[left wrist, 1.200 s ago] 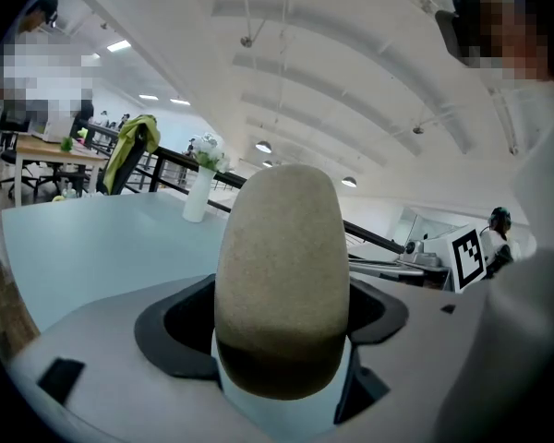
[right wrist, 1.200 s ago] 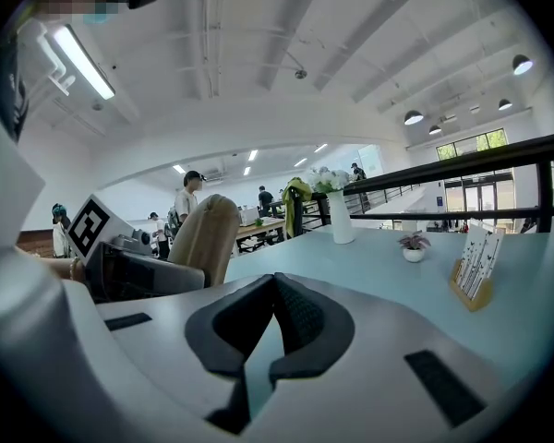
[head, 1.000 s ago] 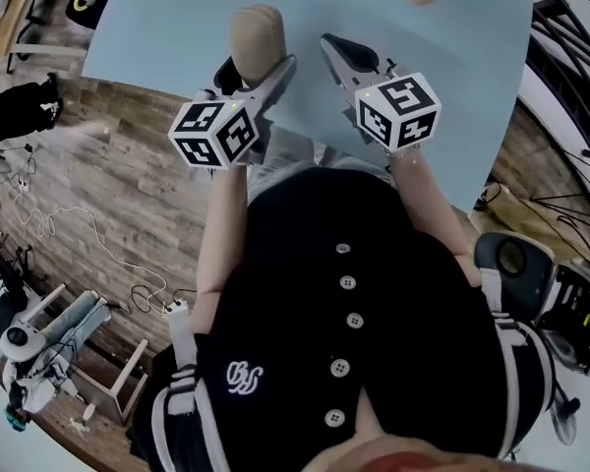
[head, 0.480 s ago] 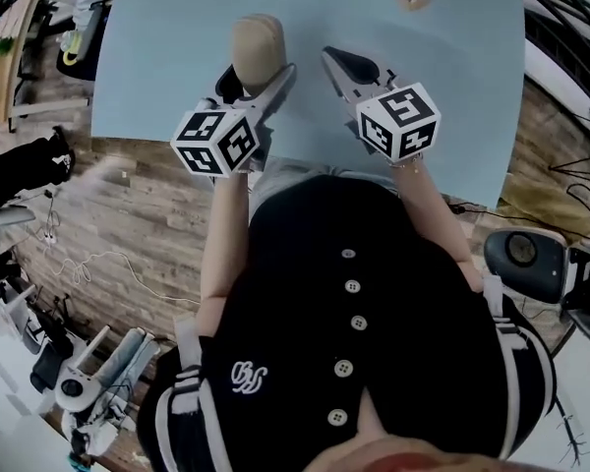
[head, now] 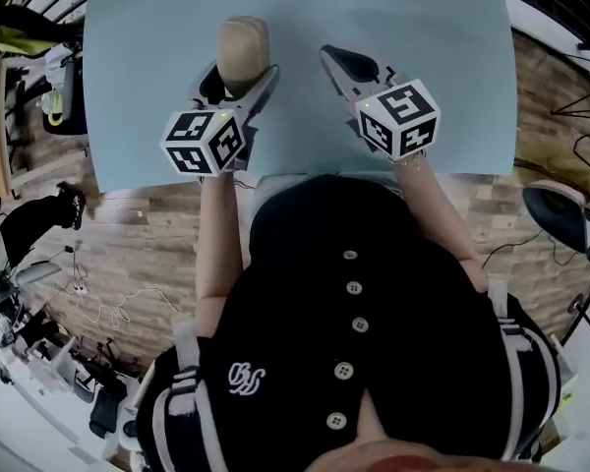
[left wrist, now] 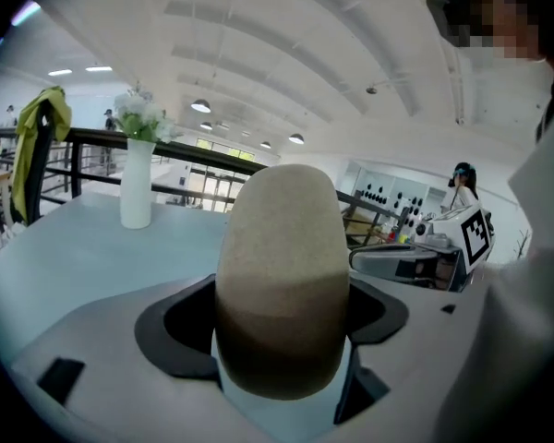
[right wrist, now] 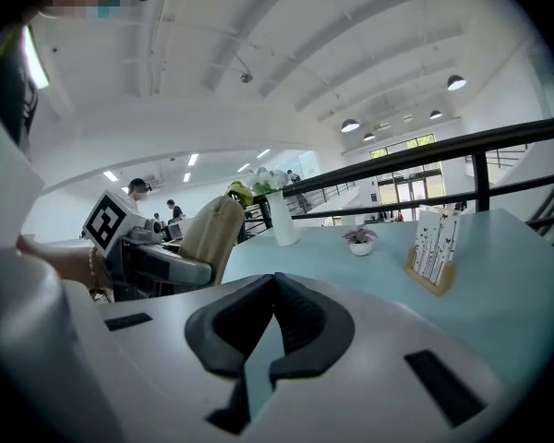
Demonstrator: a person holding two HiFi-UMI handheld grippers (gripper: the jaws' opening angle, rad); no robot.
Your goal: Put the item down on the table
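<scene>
The rounded item stands between the jaws of the left gripper, over the near left part of the table. The right gripper is just right of it, apart from it, over the near middle. Towards the far side stands a vase, with a small potted plant to its right and a card holder further right. The person stands at the near edge.

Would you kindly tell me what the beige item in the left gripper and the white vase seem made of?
The beige item: probably foam or sponge, matte; its surface looks finely grainy, without shine. The white vase: likely ceramic or plastic, smooth; evenly opaque, with a soft sheen.
</scene>
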